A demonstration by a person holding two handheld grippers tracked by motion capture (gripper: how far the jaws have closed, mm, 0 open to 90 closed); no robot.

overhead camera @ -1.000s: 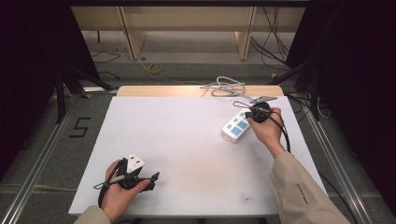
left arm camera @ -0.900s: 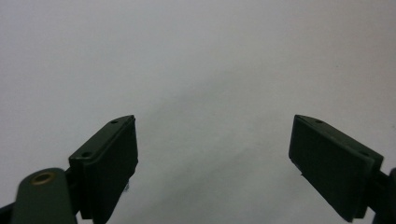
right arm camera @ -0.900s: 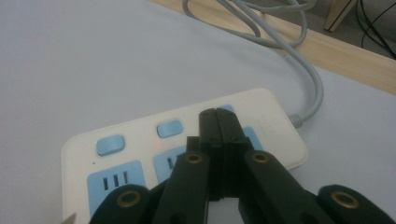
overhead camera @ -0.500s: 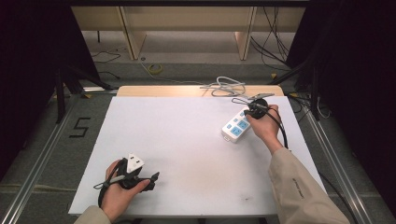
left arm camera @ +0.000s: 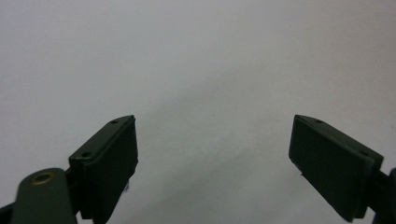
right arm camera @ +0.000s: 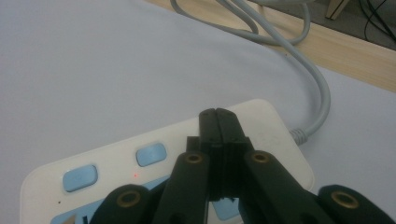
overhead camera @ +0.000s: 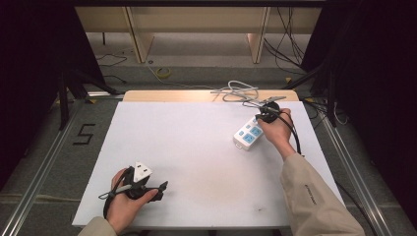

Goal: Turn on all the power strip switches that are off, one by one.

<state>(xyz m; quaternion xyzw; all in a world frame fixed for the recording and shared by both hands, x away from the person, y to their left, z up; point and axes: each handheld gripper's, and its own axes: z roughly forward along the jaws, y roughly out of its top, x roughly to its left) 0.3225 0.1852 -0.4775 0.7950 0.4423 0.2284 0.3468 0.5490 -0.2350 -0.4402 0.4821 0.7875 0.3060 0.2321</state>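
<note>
Here, nearest the person, the left gripper (overhead camera: 160,189) is held low over the white table (overhead camera: 196,147) at its near left corner; its jaws are spread wide, with nothing but bare tabletop seen between them in the left gripper view. It lies well apart from the work.

Farther off, at the far right of the table, the right gripper (overhead camera: 261,116) is seen with its jaws pressed together and nothing gripped between them. In the right gripper view the closed tips (right arm camera: 218,122) are poised directly above the power strip (right arm camera: 163,154), over the end from which the grey cord (right arm camera: 317,93) leaves. Whether the tips touch the strip's top cannot be told.

The power strip (overhead camera: 249,133) is laid slantwise, its long axis running from near-left to far-right, with the cord end farthest away and the blue switches (right arm camera: 152,154) nearer the other end. The right hand (overhead camera: 275,130) is plainly the nearer one. A press on a switch is judged likely; for that the closed tips would need to be drawn back along the strip's length, toward the switches.
</note>
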